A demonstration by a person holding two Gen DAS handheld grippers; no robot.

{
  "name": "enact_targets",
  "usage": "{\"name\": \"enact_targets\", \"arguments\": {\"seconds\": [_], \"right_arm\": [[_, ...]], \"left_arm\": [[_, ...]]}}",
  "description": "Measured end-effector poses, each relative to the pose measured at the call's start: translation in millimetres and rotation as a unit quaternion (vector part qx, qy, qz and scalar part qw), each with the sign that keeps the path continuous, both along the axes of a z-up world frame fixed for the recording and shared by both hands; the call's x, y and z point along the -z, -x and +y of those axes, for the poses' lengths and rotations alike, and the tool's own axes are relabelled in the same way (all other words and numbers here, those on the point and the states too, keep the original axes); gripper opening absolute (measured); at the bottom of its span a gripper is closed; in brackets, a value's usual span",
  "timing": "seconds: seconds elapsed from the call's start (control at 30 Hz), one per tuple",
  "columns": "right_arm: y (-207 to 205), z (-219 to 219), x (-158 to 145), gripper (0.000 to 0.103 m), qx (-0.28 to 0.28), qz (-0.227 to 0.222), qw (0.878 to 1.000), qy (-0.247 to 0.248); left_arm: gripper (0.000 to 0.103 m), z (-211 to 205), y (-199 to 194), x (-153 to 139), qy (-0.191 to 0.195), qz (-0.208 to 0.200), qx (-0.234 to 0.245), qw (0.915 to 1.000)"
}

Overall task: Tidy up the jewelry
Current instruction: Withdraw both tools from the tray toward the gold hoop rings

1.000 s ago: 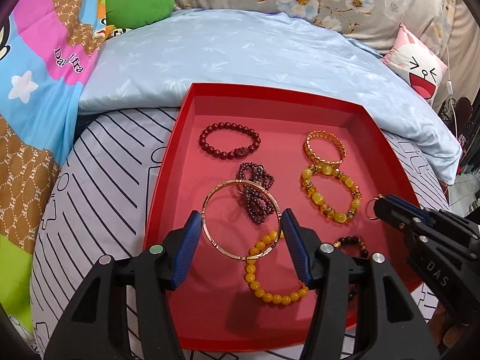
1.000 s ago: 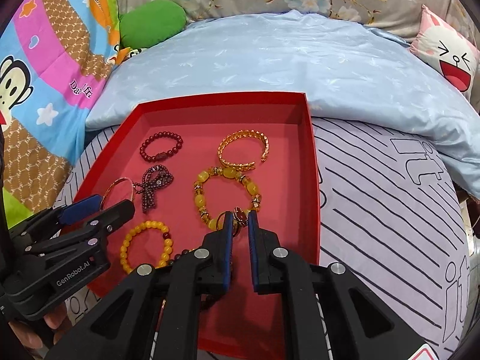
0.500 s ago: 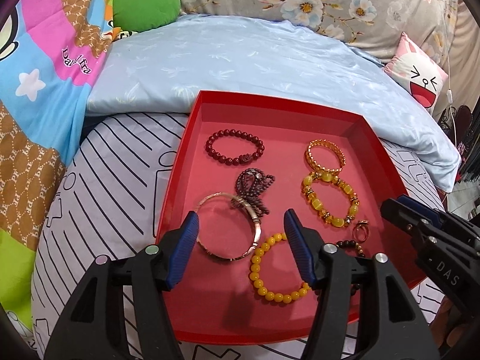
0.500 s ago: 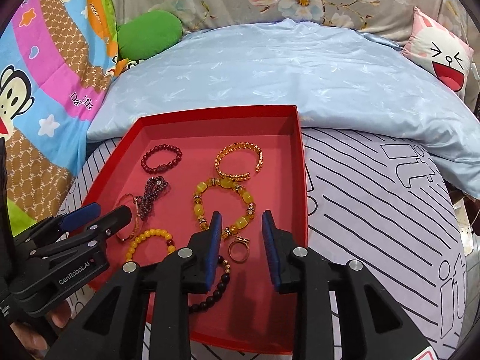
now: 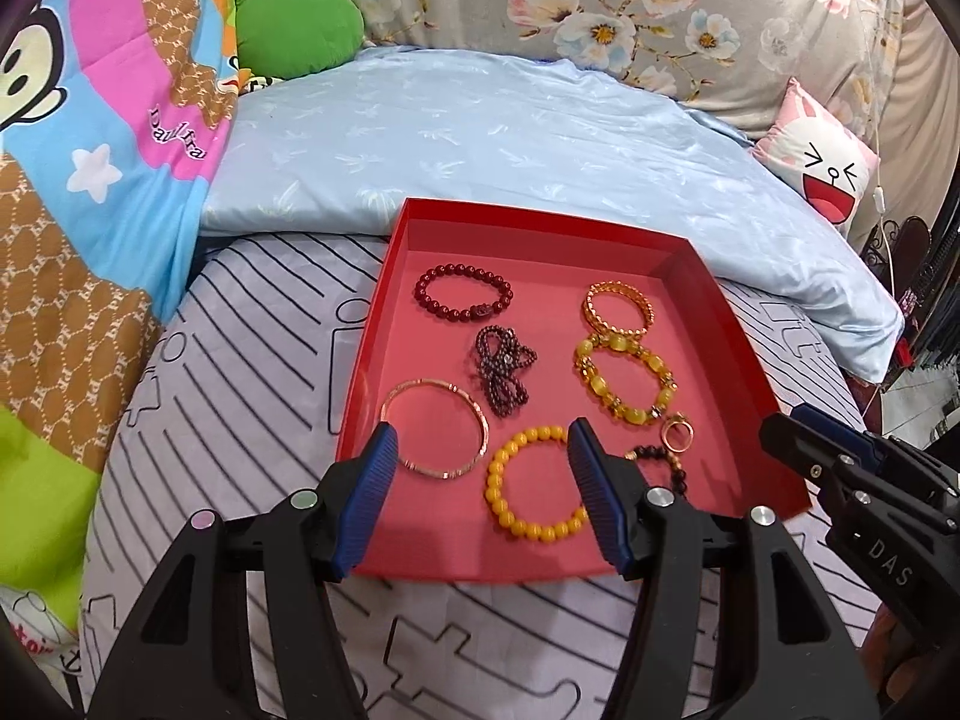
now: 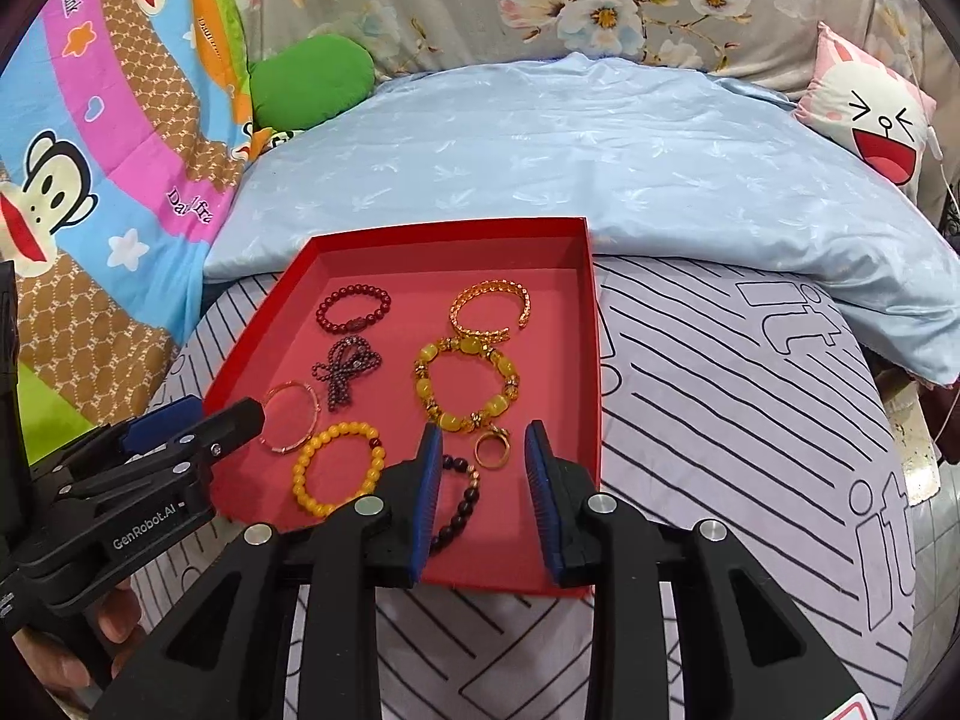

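Tray: a red tray (image 5: 744, 360) lies flat on the bed, on a pale sheet with black line drawings (image 5: 240, 360); its far edge meets a light blue quilt (image 5: 510, 138).

Far row: a dark red bead bracelet (image 5: 463, 293) at the far left of the tray, a gold chain bangle (image 5: 618, 307) at the far right.

Middle: a bunched dark purple bead strand (image 5: 503, 369) just behind the thin rose-gold bangle (image 5: 433, 427); a chunky yellow stone bracelet (image 5: 624, 383) touches the gold chain bangle at its far edge.

Near row: a yellow bead bracelet (image 5: 534, 483) just right of the thin bangle – the two lie close, whether touching I cannot tell; a small gold ring (image 6: 492, 450) lies just before the stone bracelet; a dark bead bracelet (image 6: 459, 501) runs partly behind the right gripper's finger.

Left gripper (image 5: 480, 474): jaws spread wide, holding nothing; it hangs over the near left part of the tray, its fingers framing the thin bangle and the yellow bead bracelet.

Right gripper (image 6: 483, 474): jaws parted (less widely than the left), empty – the ring shows in the gap between its blue pads (image 6: 427, 498), clear of both.

Surroundings: green cushion (image 6: 312, 78), cartoon monkey blanket (image 6: 72, 180), pink rabbit pillow (image 6: 870, 120), floral fabric behind.
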State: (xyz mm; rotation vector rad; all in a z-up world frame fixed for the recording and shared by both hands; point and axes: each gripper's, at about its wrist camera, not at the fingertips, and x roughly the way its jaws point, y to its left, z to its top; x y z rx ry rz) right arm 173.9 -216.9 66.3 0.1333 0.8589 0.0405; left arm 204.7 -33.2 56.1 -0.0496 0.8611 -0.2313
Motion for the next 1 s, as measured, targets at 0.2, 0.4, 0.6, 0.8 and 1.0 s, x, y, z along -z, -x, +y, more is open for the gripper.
{"name": "enact_targets", "arguments": {"seconds": [0.2,0.4,0.6,0.8,1.0], "right_arm": [[33,6,-2,0.031,-0.005,0.001,1.000,0.003],[69,11,9,0.031,-0.014,0.018,1.000,0.009],[95,12,31,0.031,-0.012,0.041,0.999,0.008],[106,16,52,0.031,-0.016,0.059,0.998,0.012],[106,20,62,0.031,-0.019,0.066,0.997,0.020]], "left_arm": [[0.056,10,28,-7,0.004,-0.002,-0.002,1.0000],[0.056,20,58,-6,0.006,0.004,-0.003,1.0000],[0.056,25,85,0,0.005,0.015,-0.002,0.9999],[0.056,27,109,13,-0.003,0.030,0.001,0.9995],[0.056,30,124,25,-0.008,0.047,-0.002,0.9989]]}}
